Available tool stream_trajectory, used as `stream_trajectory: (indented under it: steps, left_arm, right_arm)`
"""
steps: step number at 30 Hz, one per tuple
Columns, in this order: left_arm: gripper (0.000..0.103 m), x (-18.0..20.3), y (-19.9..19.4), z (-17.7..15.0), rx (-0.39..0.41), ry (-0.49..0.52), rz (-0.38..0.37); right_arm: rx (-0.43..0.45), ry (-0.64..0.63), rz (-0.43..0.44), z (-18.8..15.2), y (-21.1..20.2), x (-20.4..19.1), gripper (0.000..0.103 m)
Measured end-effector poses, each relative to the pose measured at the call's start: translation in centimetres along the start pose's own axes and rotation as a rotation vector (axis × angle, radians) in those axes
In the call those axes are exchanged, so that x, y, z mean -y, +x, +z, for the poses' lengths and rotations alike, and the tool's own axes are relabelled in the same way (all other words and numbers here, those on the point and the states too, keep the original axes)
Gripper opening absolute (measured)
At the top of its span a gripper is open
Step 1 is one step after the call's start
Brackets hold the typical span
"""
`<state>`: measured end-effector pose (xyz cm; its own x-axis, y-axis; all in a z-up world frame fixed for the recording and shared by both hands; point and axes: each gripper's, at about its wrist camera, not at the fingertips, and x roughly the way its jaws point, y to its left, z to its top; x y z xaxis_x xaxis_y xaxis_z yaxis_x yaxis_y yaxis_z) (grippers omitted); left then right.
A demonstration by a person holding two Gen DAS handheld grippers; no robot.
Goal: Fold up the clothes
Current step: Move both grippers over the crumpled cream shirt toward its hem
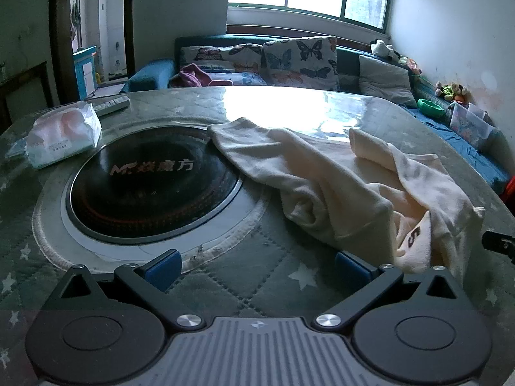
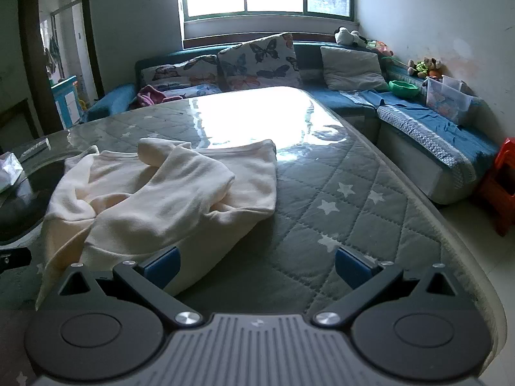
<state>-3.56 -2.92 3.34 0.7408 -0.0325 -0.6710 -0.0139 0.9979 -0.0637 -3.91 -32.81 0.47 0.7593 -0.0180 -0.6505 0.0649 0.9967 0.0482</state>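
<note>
Far left of the worktop [image 1: 225, 289]: a tissue pack [image 1: 61, 138] is sitting beside the round black hob plate [image 1: 151, 186], with a remote [image 1: 111, 104] just behind it.

Left gripper [image 1: 256, 265] is hovering low over the quilted star-pattern cover, fingers [image 1: 162, 268] spread wide, holding nothing. Its right finger is sitting just beside the near edge of the garment; cannot tell if it is touching.

The cream sweatshirt [image 1: 338, 186] is lying crumpled, right of the hob, one hem corner overlapping the hob rim. A sleeve is flopping across the body and part of it is draping over the near worktop edge. A dark printed letter is showing on a fold near the left gripper.

Right gripper [image 2: 256, 265] is also hanging empty, fingers [image 2: 352, 265] spread apart, with the sweatshirt [image 2: 167, 193] to its left and bare cover ahead.

Handling judgement: soft, light fleece-type knit, limp, no stiffness, so it is going to sag and bunch when lifted. The glossy clear cover is likely letting it slide easily. Best holds are looking like the ribbed hem corners or the shoulder seams, one per gripper, pinching a single layer and pulling flat before any fold. Risk: grabbing two layers at the crumpled sleeve.
</note>
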Motion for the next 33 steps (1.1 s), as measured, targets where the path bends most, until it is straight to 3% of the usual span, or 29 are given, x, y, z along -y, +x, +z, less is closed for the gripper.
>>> stream_trajectory:
  steps: [33]
  left_arm:
    - [0.103,3.2,-2.6,0.2,0.002,0.050,-0.034]
  right_arm:
    - [0.018,-0.022,0.042,-1.0,-2.4,-1.0,0.103]
